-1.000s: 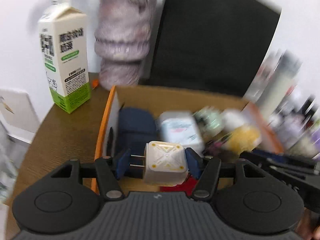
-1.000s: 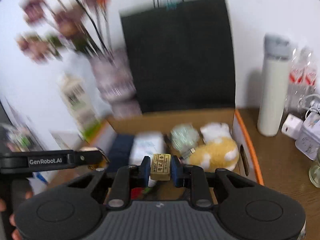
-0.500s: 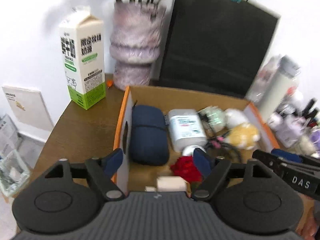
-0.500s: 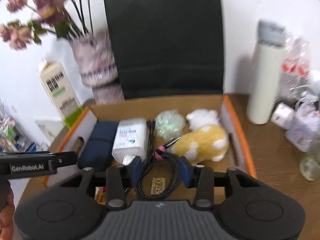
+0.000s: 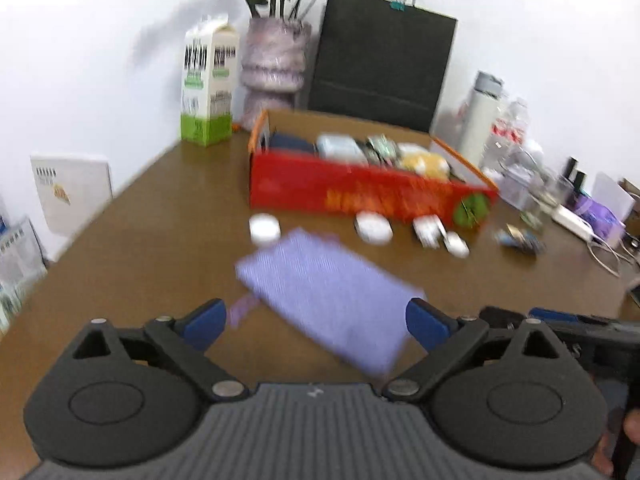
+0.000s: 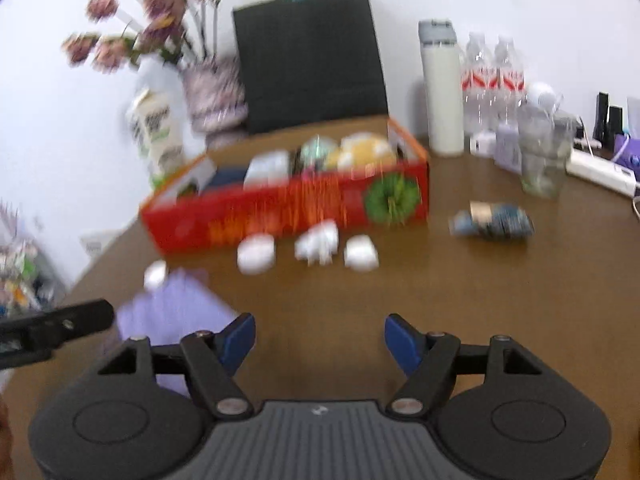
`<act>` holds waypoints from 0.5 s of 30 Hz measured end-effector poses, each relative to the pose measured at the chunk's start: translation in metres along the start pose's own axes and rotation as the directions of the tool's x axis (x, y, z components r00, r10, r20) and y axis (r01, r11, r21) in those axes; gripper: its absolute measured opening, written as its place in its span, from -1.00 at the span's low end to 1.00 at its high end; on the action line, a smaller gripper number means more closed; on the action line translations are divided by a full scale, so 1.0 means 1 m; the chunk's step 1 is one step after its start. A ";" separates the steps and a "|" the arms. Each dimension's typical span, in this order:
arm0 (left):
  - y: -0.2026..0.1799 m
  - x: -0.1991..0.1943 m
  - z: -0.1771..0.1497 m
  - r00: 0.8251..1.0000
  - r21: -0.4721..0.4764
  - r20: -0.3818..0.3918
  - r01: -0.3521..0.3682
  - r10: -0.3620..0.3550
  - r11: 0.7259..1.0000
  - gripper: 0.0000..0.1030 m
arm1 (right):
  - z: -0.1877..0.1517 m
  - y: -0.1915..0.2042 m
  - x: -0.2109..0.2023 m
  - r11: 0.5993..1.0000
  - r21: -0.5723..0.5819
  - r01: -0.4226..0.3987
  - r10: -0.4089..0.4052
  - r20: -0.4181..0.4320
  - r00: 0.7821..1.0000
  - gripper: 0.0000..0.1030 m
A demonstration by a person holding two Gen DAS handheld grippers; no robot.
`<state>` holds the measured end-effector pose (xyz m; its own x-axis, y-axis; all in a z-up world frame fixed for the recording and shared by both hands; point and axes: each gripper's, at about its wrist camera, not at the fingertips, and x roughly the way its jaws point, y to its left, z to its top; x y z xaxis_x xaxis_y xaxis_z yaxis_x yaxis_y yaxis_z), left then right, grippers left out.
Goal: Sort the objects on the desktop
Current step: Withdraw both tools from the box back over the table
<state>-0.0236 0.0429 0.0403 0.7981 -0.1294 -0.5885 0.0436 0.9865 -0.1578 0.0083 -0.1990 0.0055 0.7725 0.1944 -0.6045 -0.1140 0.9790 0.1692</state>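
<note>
Jaws wide over brown table (image 5: 152, 216), white wall (image 5: 100, 40) behind.

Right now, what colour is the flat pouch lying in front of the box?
Pale purple pouch, clearest in the left wrist view.

Each pair of tongs — left tongs (image 5: 316, 322), right tongs (image 6: 320, 338) — is matte black plastic: two round discs with circular insets, angular linkage arms with silver screws, a ribbed grey centre panel at the frame's lower middle, blue pads (image 5: 204, 322) tipping the fingers.
</note>
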 end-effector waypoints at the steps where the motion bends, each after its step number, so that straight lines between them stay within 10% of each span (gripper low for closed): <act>1: -0.001 -0.003 -0.010 1.000 -0.012 -0.017 -0.006 0.006 1.000 0.92 | -0.008 -0.001 -0.004 1.000 -0.006 0.009 -0.009 -0.004 1.000 0.39; 15: 0.010 -0.030 -0.059 0.998 -0.032 -0.020 -0.062 0.061 0.998 0.92 | -0.055 0.002 -0.044 0.998 -0.065 -0.012 0.014 0.028 0.999 0.56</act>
<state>-0.0823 0.0510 0.0097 0.7873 -0.0709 -0.6124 -0.0247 0.9889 -0.1463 -0.0600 -0.2023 -0.0100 0.7883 0.2061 -0.5797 -0.1633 0.9785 0.1258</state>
